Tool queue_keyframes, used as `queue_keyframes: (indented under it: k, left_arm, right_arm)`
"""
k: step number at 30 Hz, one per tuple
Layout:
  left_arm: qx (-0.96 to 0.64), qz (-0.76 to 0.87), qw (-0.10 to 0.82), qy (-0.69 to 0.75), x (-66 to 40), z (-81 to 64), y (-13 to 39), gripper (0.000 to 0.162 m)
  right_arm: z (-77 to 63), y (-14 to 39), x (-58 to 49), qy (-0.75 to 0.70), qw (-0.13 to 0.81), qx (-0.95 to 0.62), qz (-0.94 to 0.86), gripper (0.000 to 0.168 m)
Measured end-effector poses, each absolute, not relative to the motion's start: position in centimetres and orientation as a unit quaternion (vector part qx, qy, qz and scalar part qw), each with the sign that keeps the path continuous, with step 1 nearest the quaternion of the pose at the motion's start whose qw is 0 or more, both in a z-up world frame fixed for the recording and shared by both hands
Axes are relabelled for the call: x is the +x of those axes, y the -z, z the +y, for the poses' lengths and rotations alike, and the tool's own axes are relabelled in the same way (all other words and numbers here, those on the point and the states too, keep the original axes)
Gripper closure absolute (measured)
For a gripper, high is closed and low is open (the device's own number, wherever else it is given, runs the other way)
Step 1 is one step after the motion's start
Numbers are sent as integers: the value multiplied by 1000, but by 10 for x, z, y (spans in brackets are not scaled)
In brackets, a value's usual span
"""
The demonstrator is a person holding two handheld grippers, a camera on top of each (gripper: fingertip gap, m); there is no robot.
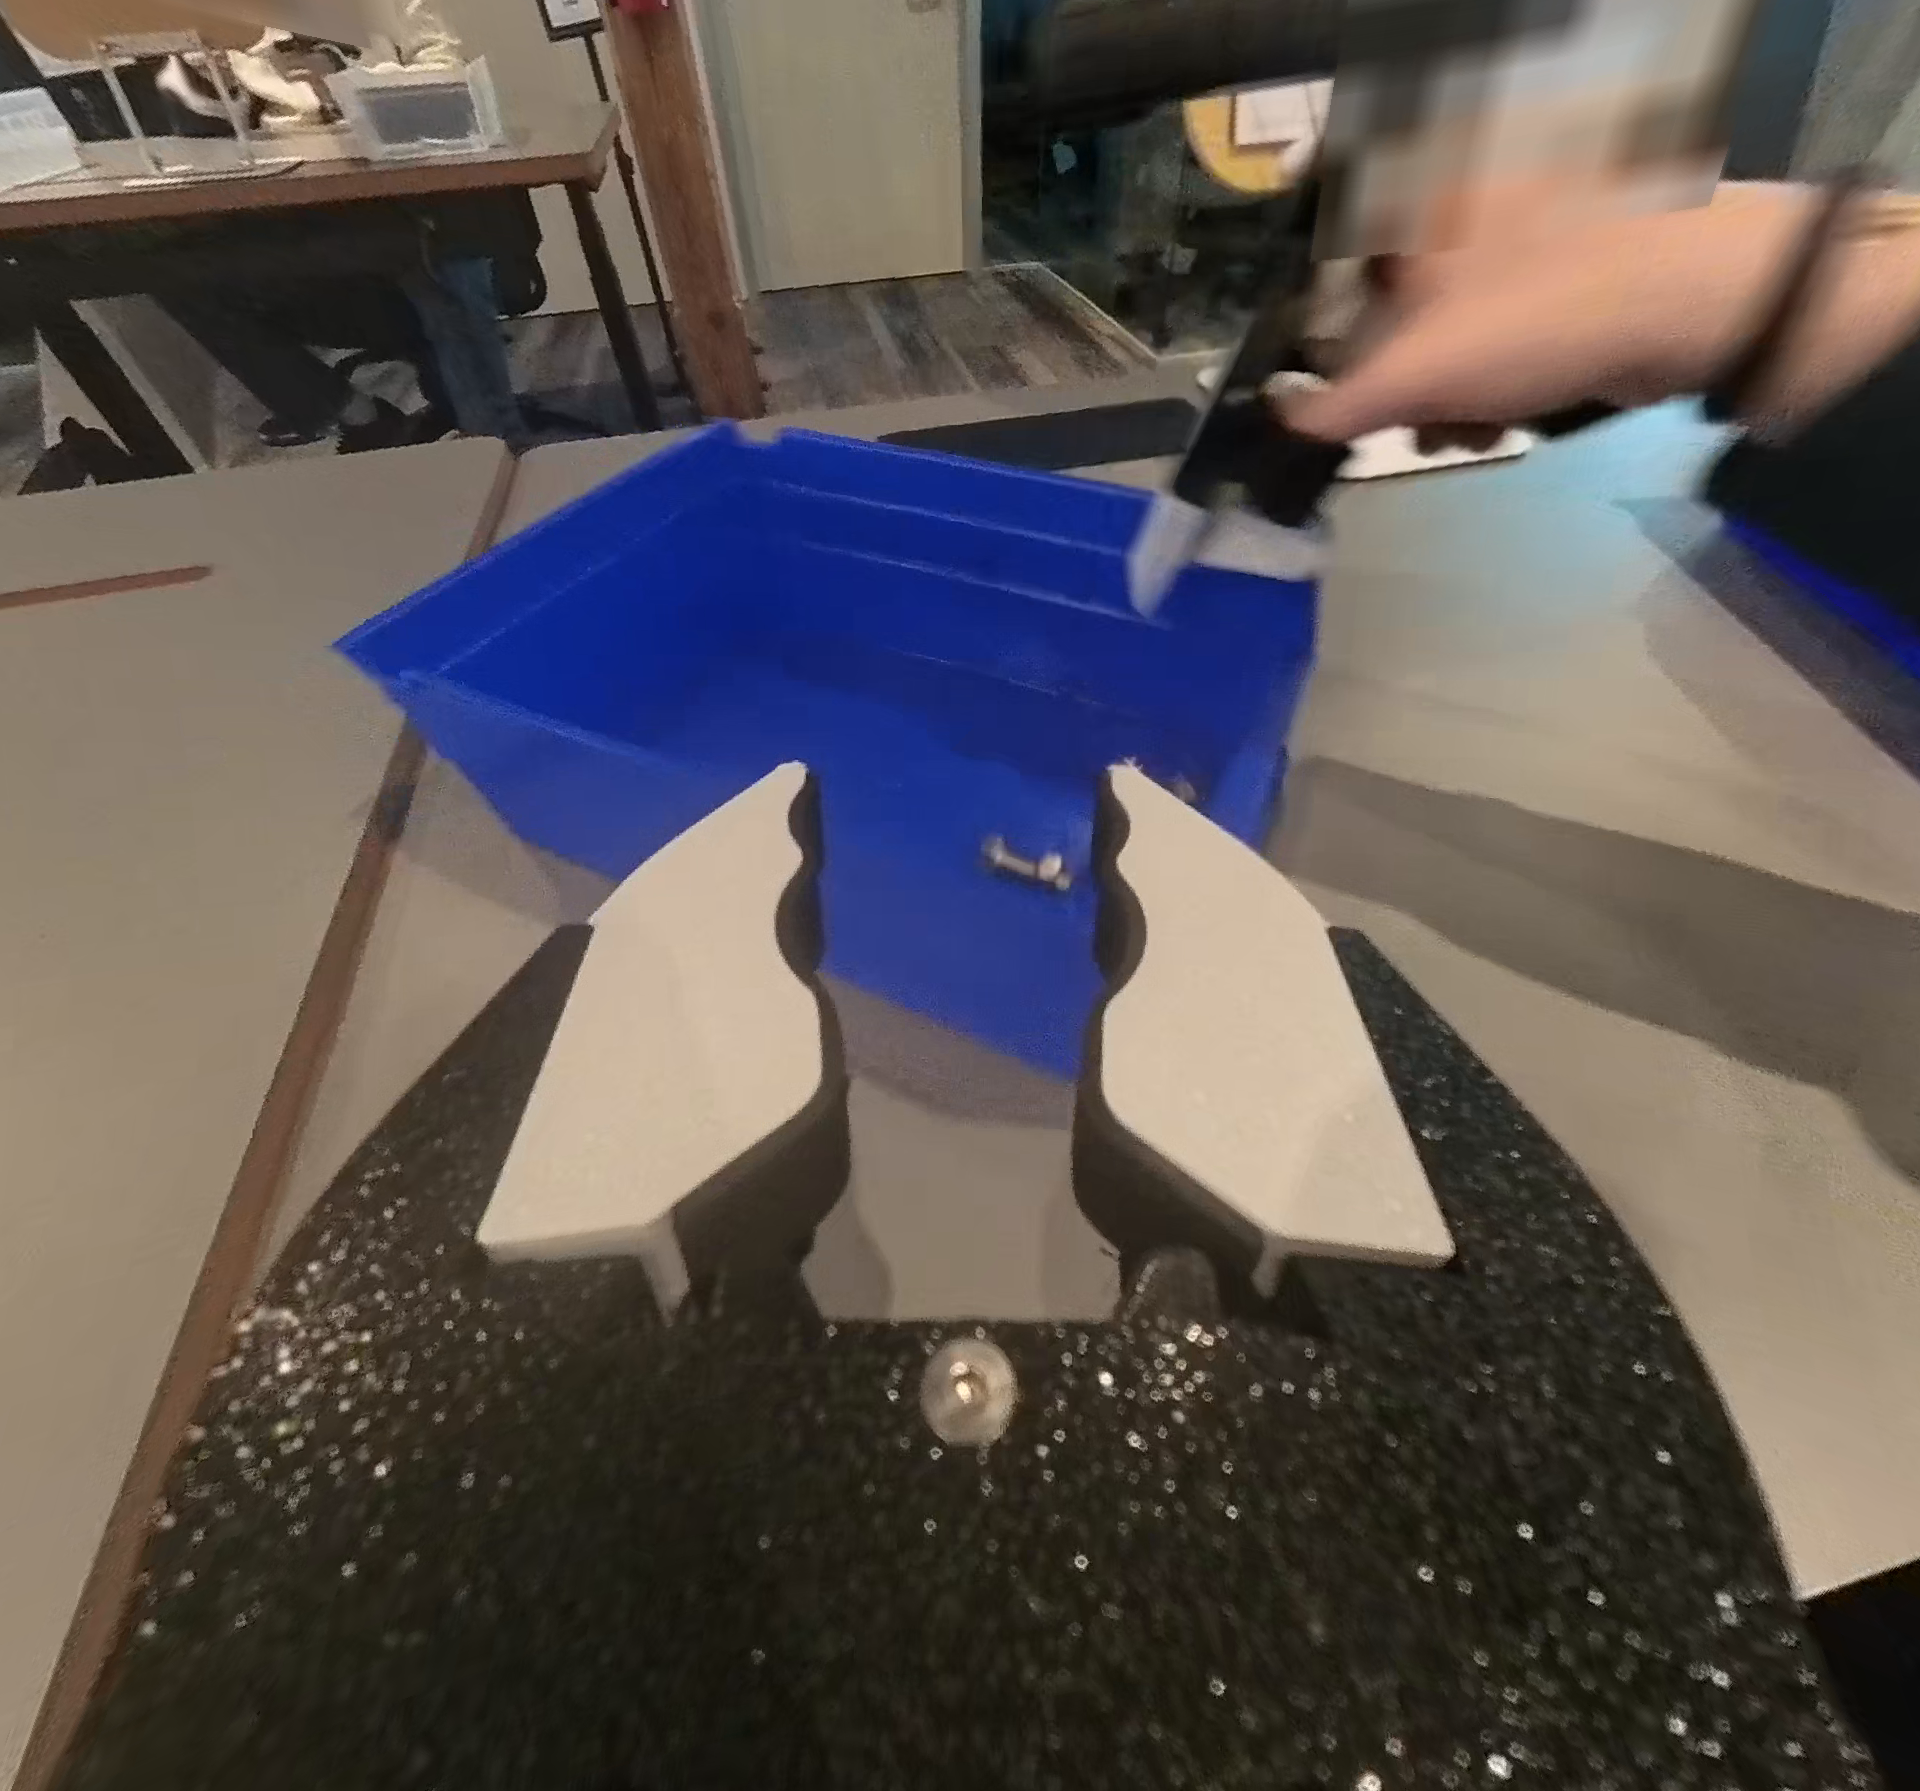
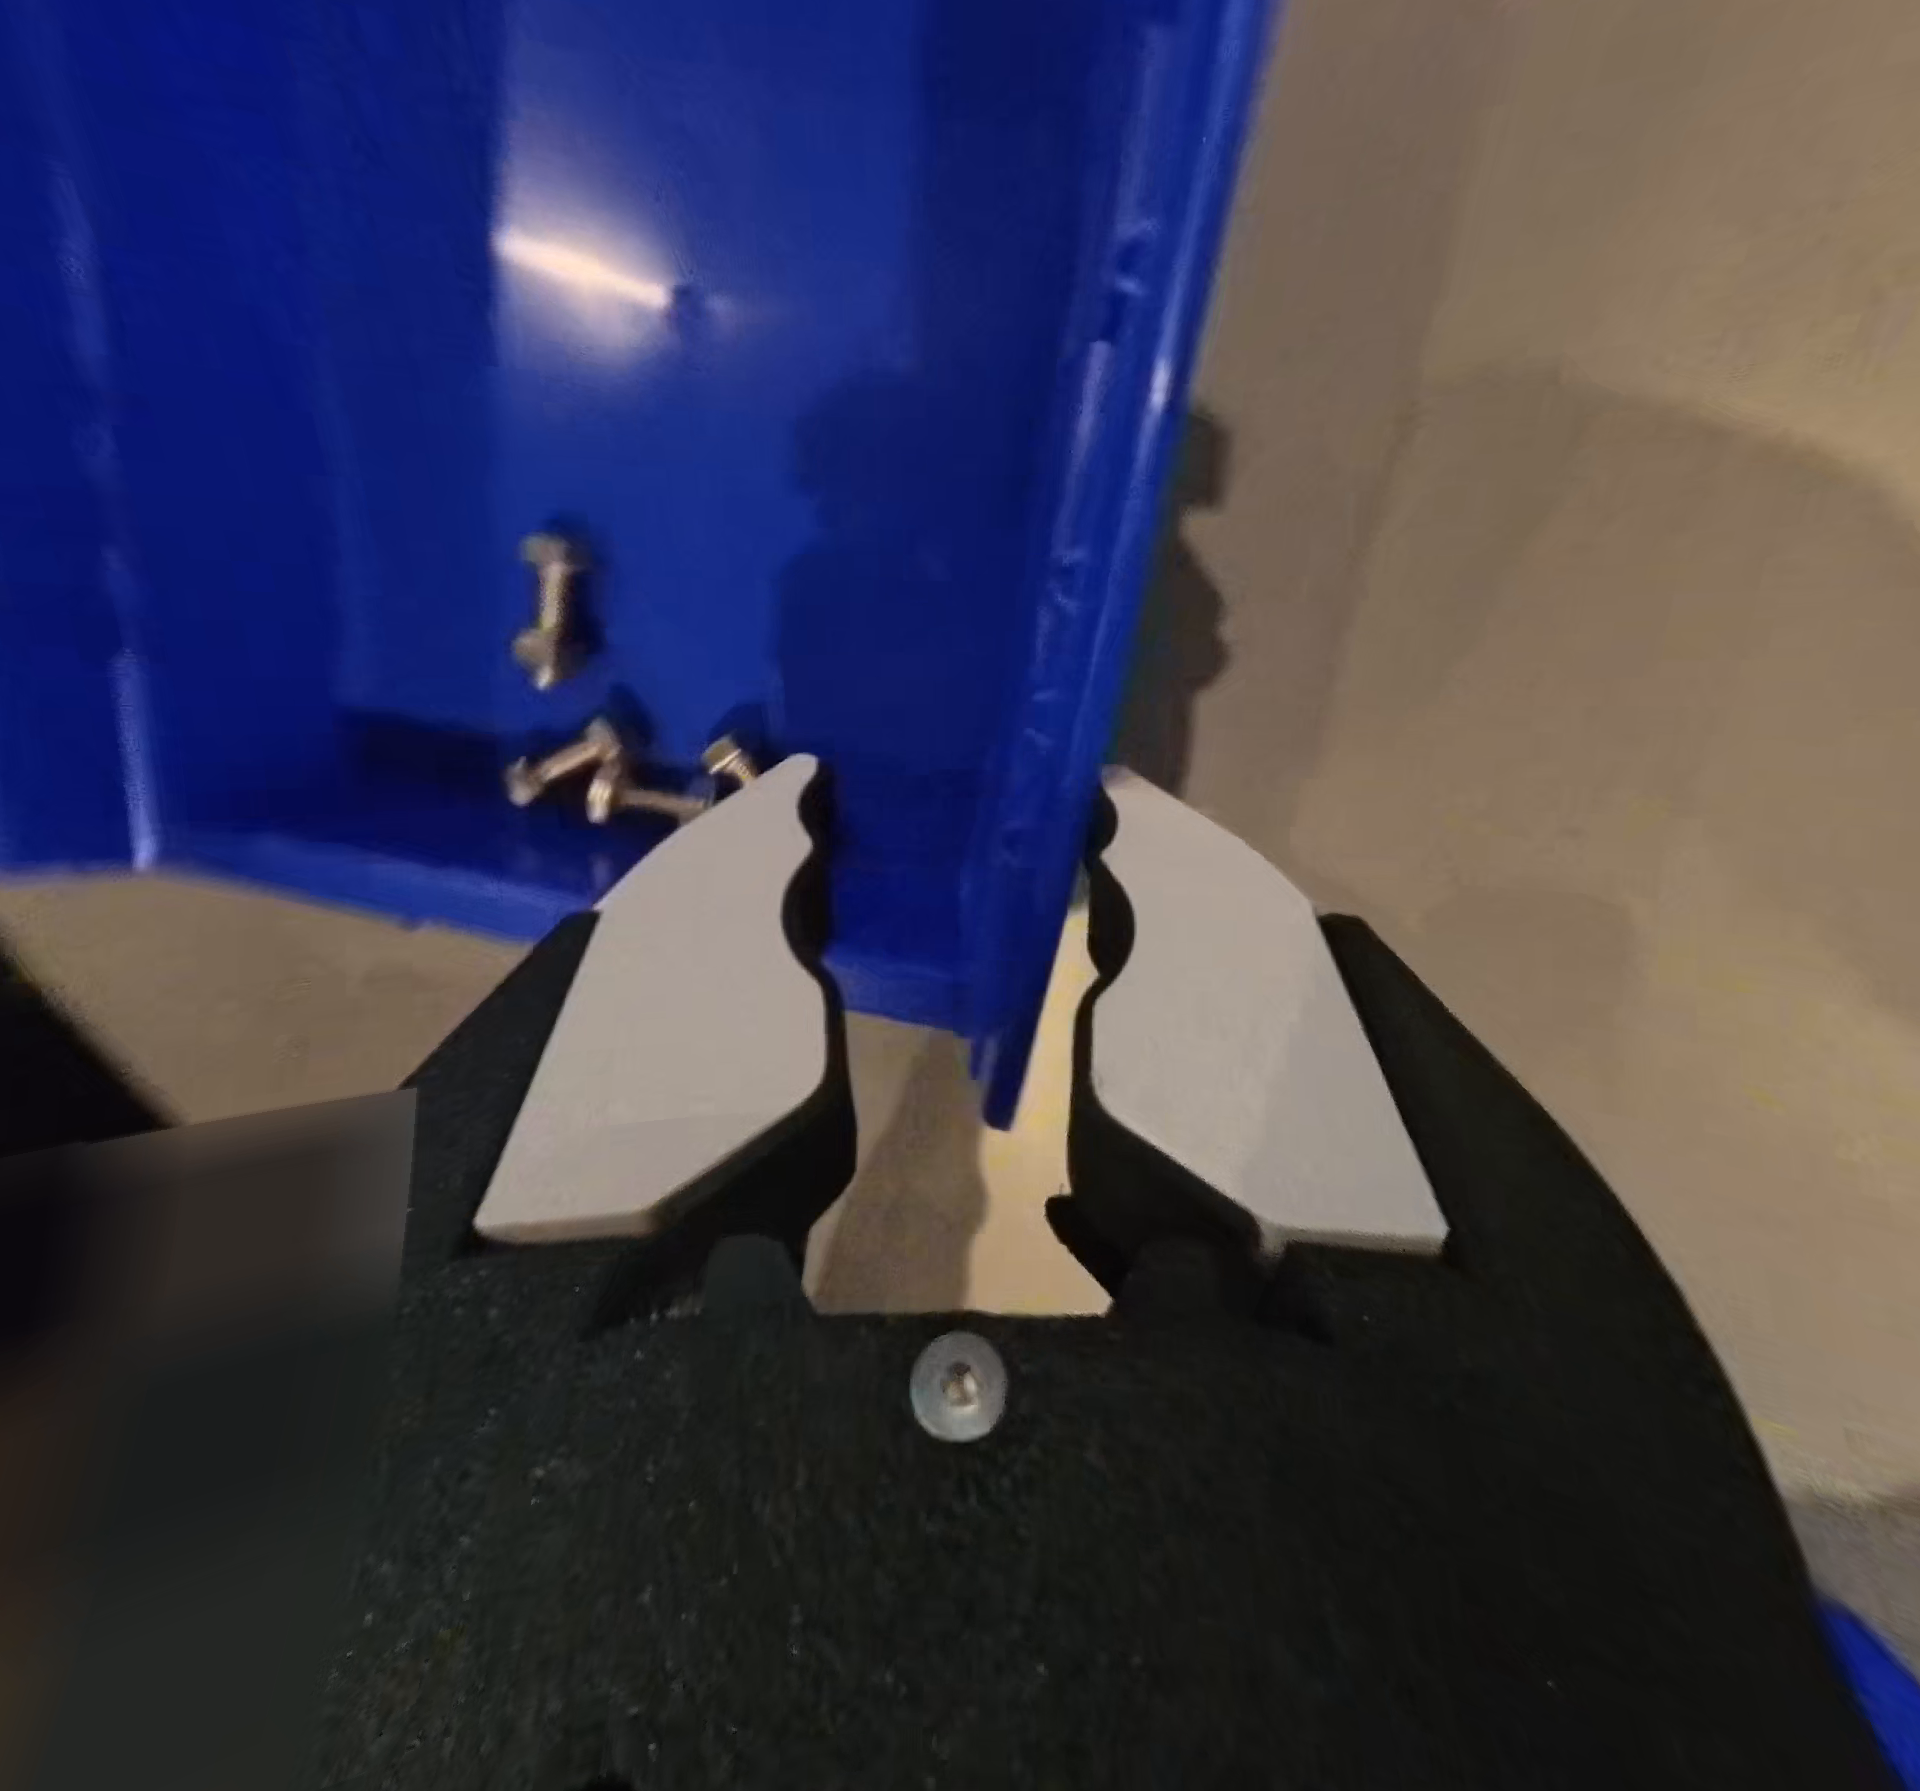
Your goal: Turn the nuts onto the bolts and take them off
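Right wrist view only: several silver bolts (image 2: 613,780) clustered at the blue bin's (image 2: 1081,598) near inner wall, one nutted bolt (image 2: 548,611) alone farther in. Left wrist view shows just that one bolt (image 1: 1027,862) inside the bin (image 1: 644,702). Left gripper (image 1: 961,785) fingers spread apart, empty, before the bin. Right gripper (image 2: 961,796) fingers apart, straddling the bin's side wall.

**Bin and fasteners only partly readable**

The open blue plastic bin (image 2: 623,183) runs off the right wrist view's top and left edges. Small silver bolts (image 2: 613,780) overlap, blurred; nuts indistinguishable. The left finger (image 2: 707,993) hides one bolt's end.
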State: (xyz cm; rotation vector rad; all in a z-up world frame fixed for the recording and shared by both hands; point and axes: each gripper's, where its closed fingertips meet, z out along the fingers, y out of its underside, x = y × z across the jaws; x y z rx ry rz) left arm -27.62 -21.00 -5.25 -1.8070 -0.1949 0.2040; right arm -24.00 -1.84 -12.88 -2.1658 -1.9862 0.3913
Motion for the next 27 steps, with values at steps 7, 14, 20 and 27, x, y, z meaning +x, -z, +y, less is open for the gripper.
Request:
queue_keyframes:
  k: [7,14,20,27]
  left_arm:
    - [-786,-54,610,-85,-256,-200,48,113]
    - [-792,-13,604,-91,-229,-191,44,113]
    - [-813,-71,556,-161,-256,-218,51,117]
    - [-807,-146,554,-143,-284,-260,54,116]
  right_arm:
    - [-103,118,-185,-319,-6,-643,-697,117]
    - [-114,73,-172,-453,125,-562,-680,140]
    - [-117,75,-158,-382,248,-441,-773,153]
    - [-155,83,-158,-216,346,-215,-887,121]
